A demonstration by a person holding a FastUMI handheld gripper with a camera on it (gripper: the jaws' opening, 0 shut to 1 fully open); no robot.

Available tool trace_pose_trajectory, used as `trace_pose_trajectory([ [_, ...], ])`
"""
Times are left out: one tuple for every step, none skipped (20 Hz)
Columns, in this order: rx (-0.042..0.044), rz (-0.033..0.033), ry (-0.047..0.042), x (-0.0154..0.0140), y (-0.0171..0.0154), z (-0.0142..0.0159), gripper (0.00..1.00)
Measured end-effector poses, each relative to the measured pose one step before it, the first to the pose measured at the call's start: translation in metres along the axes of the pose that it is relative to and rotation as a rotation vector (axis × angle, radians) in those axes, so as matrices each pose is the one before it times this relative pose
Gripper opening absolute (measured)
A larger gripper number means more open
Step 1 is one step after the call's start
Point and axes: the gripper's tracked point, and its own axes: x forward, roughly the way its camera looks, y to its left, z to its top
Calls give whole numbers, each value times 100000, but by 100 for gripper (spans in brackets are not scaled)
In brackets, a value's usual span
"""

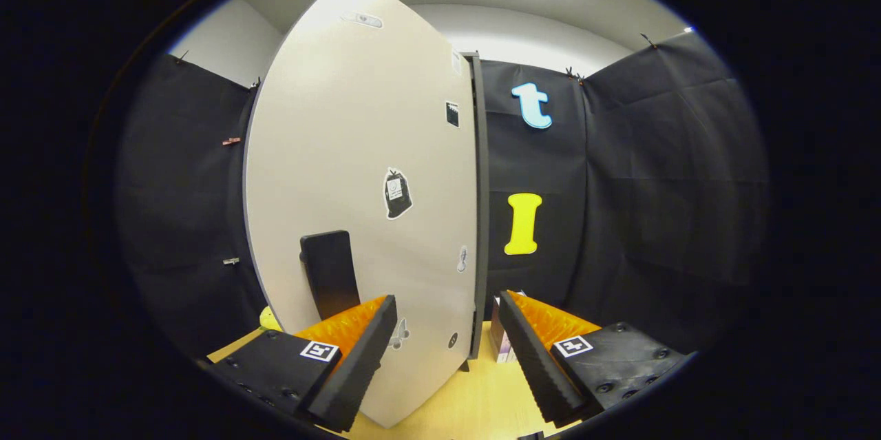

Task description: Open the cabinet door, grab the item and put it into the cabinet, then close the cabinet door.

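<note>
The cabinet door (358, 151) is a tall pale panel with small stickers, standing very close ahead of the fingers. Its black handle (330, 273) sits low on the panel, just above the left finger (358, 343). A dark vertical edge (480, 206) bounds the panel on the right and runs down between the two fingers. My gripper (447, 302) is open, with nothing held; the panel's lower right part fills the gap between the fingers. A small pinkish box (501, 343) stands on the table beside the right finger (533, 350), partly hidden by it. Whether the door is ajar I cannot tell.
The yellow wooden table top (475, 399) lies below the fingers. A small yellow object (270, 319) peeks out past the panel's lower left. Black cloth walls (661, 185) close the booth on the left, back and right.
</note>
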Motion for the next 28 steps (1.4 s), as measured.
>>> trace_pose_trajectory([
  [460,454,455,621,1196,-304,97],
  [485,380,355,736,1304,-103,97],
  [34,220,248,945,1544,-42,97],
  [-227,240,41,786,1330,-89,97],
  [-482,388,-231,999,1565,-87,97],
  [-798,651,-165,800,1096,-84,97],
  [-672,545,623,824,1427,-403,97],
  [11,658,1133,673,1417,-334,98],
  [794,1368,1232,501,1293,-553,98],
  [1085,982,1518,329,935,-694,98],
  [672,-127,1326,-15,406,-607,98],
  [351,-599,523,-99,39,-383,98],
  [446,-360,477,147,58,-360,98],
  [890,-82,921,62,6,-381,98],
  [509,-495,1002,9,-9,-383,98],
  [215,-570,284,-27,-258,-142,98],
  [148,-554,-247,-198,-568,-36,98],
  [362,-166,-376,-72,-630,190,98],
  [574,369,-431,-47,-516,96,98],
  [289,528,-480,-21,-501,303,98],
  [-87,608,-342,19,-497,404,98],
  [-259,1051,-837,39,-493,438,98],
  [-553,506,-1181,12,-537,615,98],
  [-393,901,-1190,-11,-532,516,98],
  [-69,1235,-646,-7,-288,331,98],
  [180,1447,-555,120,-352,128,97],
  [296,1114,-362,78,-336,177,97],
  [310,658,187,-88,-330,93,97],
])
